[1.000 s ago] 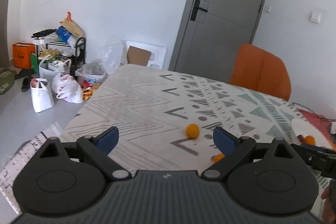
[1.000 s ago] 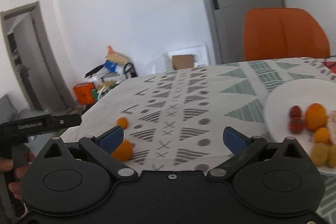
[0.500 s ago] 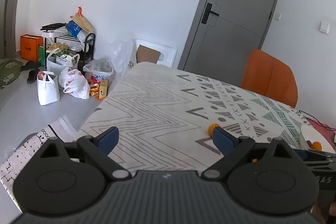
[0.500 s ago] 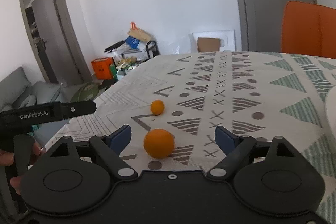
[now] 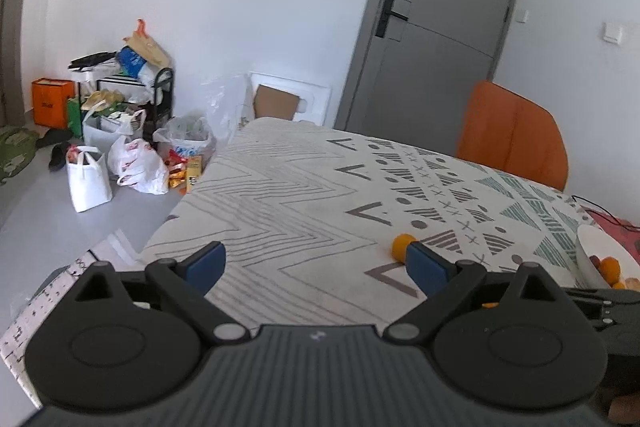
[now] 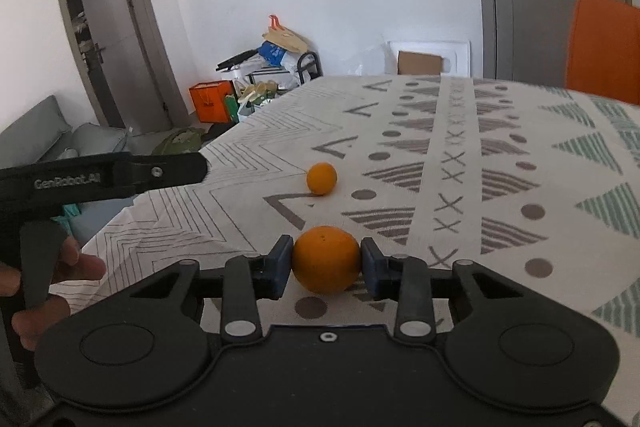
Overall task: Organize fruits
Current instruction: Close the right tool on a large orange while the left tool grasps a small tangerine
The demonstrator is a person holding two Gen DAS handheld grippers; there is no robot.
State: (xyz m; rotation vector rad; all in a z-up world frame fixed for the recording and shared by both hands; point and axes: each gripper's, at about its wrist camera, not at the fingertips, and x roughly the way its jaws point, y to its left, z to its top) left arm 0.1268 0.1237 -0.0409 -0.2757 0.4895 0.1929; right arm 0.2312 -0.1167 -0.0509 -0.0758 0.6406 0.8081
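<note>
- My right gripper [image 6: 326, 265] has just been closing, and I've got the larger orange [image 6: 326, 259] between its fingers [image 6: 280, 267]: both blue pads press its sides, one left, one right. It looks to sit on the patterned surface [image 6: 500, 187], not yet lifted, though I can't be sure.
- Ahead of those fingers, slightly left, the small orange [image 6: 322, 178] lies loose on the cloth, well apart from the one I'm pinching.
- My left gripper [image 5: 316, 265] hangs with fingers spread wide and nothing between them. In its view the same small orange [image 5: 402, 246] peeks out just behind the right-hand fingertip [image 5: 426, 265], and I can't tell if they touch.
- Far right of the left fingers, the white plate [image 5: 588, 255] already carries fruit: an orange one and a small dark red one at its rim.
- So my read: part done. Some fruit is on the plate, one orange is in the grasp for carrying over, and the small one remains to be collected.
- Writing: the side of the left gripper's body [image 6: 100, 175], seen from the right camera, reads "GenRobot.AI". An orange bag [image 5: 52, 103] on the floor carries a mark too blurred to read.
</note>
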